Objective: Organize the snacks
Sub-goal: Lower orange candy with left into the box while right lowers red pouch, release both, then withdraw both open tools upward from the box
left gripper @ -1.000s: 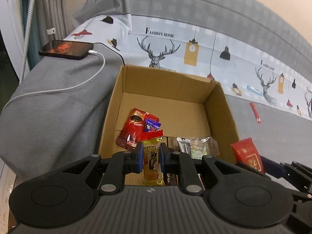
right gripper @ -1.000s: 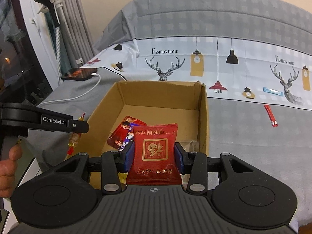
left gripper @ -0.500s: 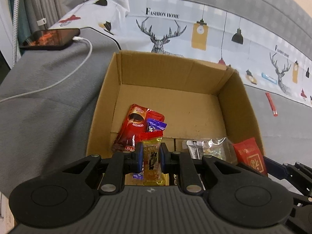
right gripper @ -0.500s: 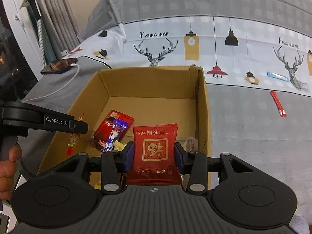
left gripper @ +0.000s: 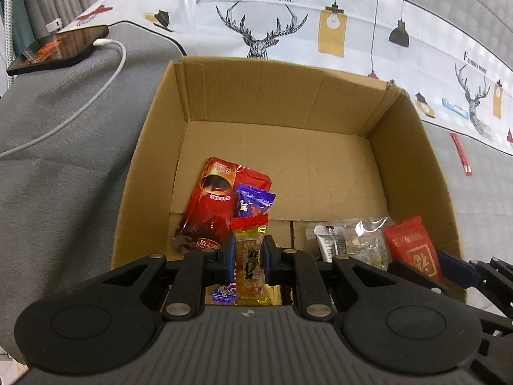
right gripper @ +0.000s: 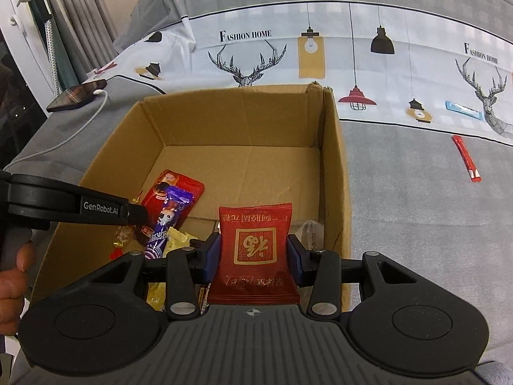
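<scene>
Depositing step in hand. My left gripper [left gripper: 249, 254] is clamped on a yellow snack bar [left gripper: 250, 264], my right gripper [right gripper: 253, 254] on a red packet [right gripper: 255, 250]; both are held above the cardboard box [left gripper: 320, 80] on the bed. Next: lower inside, then release over bare floor.

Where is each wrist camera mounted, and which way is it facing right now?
Left wrist: behind the left gripper, looking down into the cardboard box; its jaws clamp a yellow snack bar.
Right wrist: behind the right gripper, angled down at the box; it grips a red snack packet; a hand shows.
Shared: box, phone, red sachet.
</scene>
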A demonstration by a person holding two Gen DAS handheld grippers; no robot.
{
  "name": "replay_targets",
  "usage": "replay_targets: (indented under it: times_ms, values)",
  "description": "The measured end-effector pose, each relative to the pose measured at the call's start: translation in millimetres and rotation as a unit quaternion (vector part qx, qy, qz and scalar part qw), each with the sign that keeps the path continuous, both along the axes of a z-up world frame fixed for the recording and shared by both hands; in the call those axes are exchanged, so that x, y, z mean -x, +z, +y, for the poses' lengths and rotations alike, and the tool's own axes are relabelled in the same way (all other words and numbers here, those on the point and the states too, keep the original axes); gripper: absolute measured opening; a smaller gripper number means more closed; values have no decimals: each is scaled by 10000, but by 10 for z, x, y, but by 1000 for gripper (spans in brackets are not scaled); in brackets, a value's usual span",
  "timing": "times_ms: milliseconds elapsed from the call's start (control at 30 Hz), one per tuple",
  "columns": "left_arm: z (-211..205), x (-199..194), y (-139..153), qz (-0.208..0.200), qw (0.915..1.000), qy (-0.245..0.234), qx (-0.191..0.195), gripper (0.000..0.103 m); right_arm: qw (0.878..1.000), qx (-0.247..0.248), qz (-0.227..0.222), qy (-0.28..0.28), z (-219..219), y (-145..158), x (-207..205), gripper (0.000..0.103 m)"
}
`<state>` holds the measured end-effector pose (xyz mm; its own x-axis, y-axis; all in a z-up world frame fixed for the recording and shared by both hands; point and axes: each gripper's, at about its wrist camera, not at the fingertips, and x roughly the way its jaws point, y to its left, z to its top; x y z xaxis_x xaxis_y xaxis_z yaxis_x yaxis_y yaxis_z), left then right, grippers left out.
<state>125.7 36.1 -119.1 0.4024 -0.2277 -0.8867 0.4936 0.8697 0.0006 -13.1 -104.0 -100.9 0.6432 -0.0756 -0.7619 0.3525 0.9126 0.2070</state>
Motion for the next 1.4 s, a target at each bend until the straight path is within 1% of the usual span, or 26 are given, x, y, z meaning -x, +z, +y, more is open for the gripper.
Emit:
replay_targets:
  times_ms: [200, 233, 267, 300, 333, 367, 400, 467, 567, 767, 900, 1167, 1400]
  values:
    - [-16, -46, -101, 17, 9999, 0, -152, 20, 10000, -24, 58, 5, -24, -61, -36, 47]
    - [-18, -49, -107, 26, 9998, -15, -174, 34, 10000, -32, 71, 5, -28, -71, -45, 47]
    - [-19, -52, -111, 55, 9998, -13, -208, 69, 10000, -49, 85, 9, -34, -78, -52, 51]
    - [-9, -53, -102, 58, 9997, 39, -236, 87, 9999, -62, 102, 2, -37, -83, -59, 57]
    - [8, -44, -80, -1, 9996, 129, -248, 102, 9999, -53, 104, -47, -41, -76, -62, 60]
    - [42, -20, -41, -134, 9994, 235, -210, 103, 9999, -39, 100, -117, -45, -56, -55, 70]
    - [70, 3, -1, -227, 9992, 274, -178, 103, 9998, -40, 65, -171, -48, -24, -41, 78]
    - [103, 39, 54, -216, 9994, 201, -174, 103, 9998, -9, -19, -201, -48, 37, 8, 83]
    - [203, 146, 144, -146, 9996, 218, -135, 103, 9997, 62, -32, -246, -17, 145, 109, 88]
    - [445, 506, 380, -212, 9997, 150, -10, 103, 9995, -3, -101, -291, 172, 380, 420, 95]
    - [571, 769, 556, -362, 9992, 116, 82, 103, 9994, 58, -186, -268, 345, 525, 616, 98]
    - [843, 1195, 874, -714, 9968, 179, 303, 103, 9982, 237, -521, -193, 645, 820, 1028, 101]
    - [1026, 1475, 1080, -992, 9936, 234, 483, 103, 9954, 436, -832, -170, 824, 1022, 1332, 101]
